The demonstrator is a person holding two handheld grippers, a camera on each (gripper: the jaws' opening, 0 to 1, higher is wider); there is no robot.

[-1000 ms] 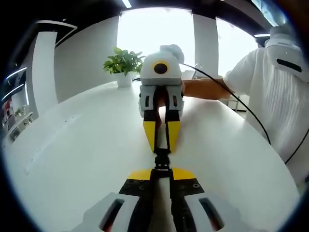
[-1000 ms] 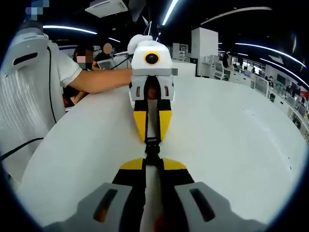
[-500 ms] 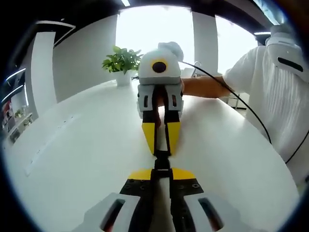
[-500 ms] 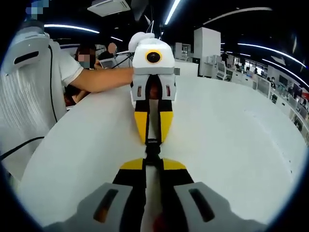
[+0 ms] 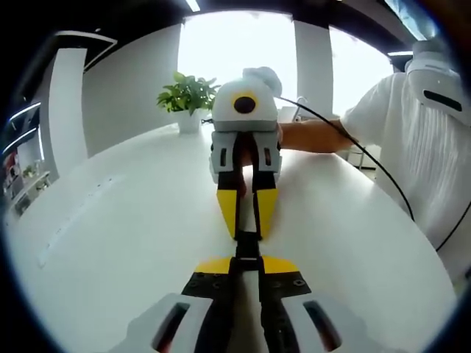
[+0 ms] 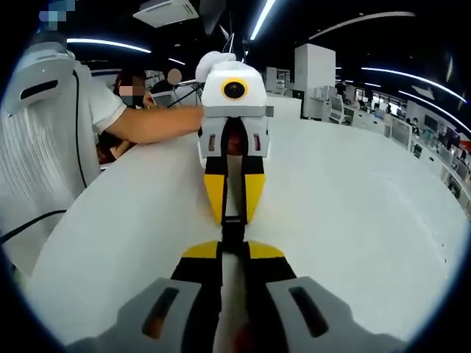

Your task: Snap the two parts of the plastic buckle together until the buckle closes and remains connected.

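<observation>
A small black plastic buckle (image 5: 247,246) hangs just above the white table (image 5: 110,235), caught between two grippers that face each other tip to tip. My left gripper (image 5: 246,259) rises from the bottom of the left gripper view, its yellow-tipped jaws shut on the near end. Opposite it, my right gripper (image 5: 248,234) is shut on the far end. In the right gripper view the same buckle (image 6: 232,232) shows as a short black piece between my right gripper (image 6: 232,246) and my left gripper (image 6: 233,219). Whether the two halves are latched is hidden by the jaws.
A person in a white shirt (image 5: 412,132) stands at the table's edge, arm stretched behind the right gripper, with a black cable (image 5: 353,147) trailing from it. A potted plant (image 5: 188,95) stands at the far rim. Bare white tabletop (image 6: 353,220) spreads to both sides.
The two grippers have drawn slightly closer along their common line. The stretch of black buckle showing between their tips is shorter than before.
</observation>
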